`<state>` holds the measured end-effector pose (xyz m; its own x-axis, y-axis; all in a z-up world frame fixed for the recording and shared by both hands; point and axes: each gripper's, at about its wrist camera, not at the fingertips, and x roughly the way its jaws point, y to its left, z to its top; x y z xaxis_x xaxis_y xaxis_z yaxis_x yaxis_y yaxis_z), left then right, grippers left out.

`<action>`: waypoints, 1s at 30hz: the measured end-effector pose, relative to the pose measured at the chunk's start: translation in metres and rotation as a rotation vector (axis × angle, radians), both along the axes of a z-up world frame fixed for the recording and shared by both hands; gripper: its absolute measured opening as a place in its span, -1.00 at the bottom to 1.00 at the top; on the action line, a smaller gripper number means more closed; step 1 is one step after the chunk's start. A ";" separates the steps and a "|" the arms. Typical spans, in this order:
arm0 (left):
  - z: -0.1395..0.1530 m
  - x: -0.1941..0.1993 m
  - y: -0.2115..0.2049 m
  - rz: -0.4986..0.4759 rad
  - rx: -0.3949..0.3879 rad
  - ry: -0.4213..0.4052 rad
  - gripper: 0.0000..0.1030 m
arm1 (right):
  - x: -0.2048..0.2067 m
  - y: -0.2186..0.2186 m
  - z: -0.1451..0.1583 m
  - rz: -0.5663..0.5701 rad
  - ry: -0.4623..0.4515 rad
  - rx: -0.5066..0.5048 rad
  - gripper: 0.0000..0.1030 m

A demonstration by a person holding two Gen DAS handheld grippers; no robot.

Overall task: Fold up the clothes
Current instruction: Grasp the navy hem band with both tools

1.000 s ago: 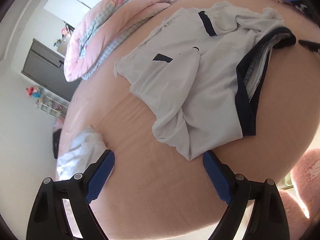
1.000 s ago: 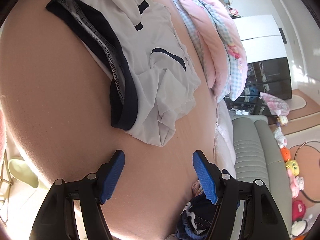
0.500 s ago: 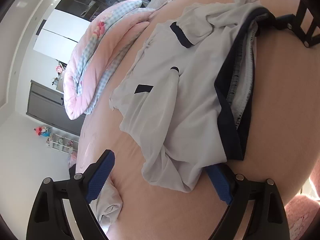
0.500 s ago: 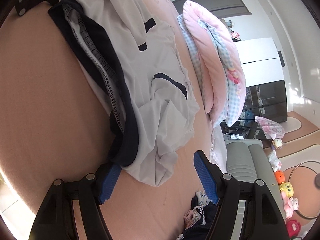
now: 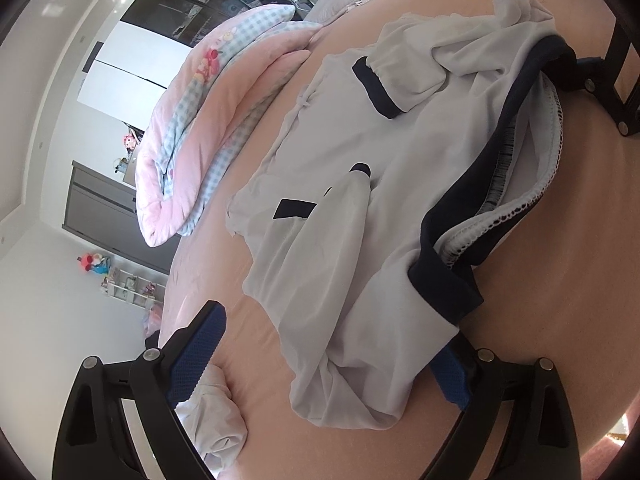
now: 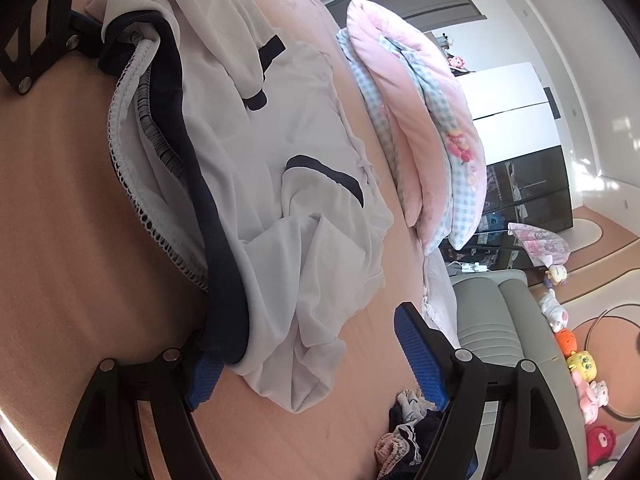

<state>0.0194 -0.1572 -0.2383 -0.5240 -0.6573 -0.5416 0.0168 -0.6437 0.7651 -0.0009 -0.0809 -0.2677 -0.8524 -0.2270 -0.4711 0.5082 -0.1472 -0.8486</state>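
Your left gripper (image 5: pixel 328 354) and right gripper (image 6: pixel 308 354) are both opening, straddling the crumpled white navy-trimmed garment (image 5: pixel 360 216) at frame centre on the peach bedsheet (image 5: pixel 560 280); fabric hides one blue pad (image 5: pixel 450 376) of each.

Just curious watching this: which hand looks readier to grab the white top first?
Hard to separate; slightly the left. Both opening tools straddle an end of the white top, but the left tool has more bunched cloth between its fingers than the right tool.

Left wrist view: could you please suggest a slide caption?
Left tool, opening, straddles the corner of a white navy-trimmed garment on a pink bed.
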 end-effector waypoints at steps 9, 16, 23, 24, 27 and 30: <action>-0.005 0.001 0.000 -0.019 -0.029 0.035 1.00 | 0.022 -0.006 -0.027 0.009 -0.039 0.083 -0.68; -0.004 -0.003 0.000 -0.023 -0.014 -0.001 0.91 | 0.019 -0.003 -0.023 -0.007 -0.060 0.043 -0.69; -0.016 0.002 0.018 -0.109 0.042 -0.069 -0.32 | 0.022 -0.001 -0.024 -0.007 -0.008 0.018 -0.69; -0.020 0.004 0.023 -0.123 0.048 -0.074 -0.65 | 0.022 0.000 -0.024 -0.006 0.002 0.012 -0.68; -0.025 0.010 0.027 -0.126 0.064 -0.031 -0.84 | 0.022 0.003 -0.022 -0.017 0.014 -0.027 -0.67; -0.025 0.009 0.029 -0.123 0.071 -0.044 -0.84 | 0.021 0.003 -0.021 -0.033 0.014 -0.042 -0.66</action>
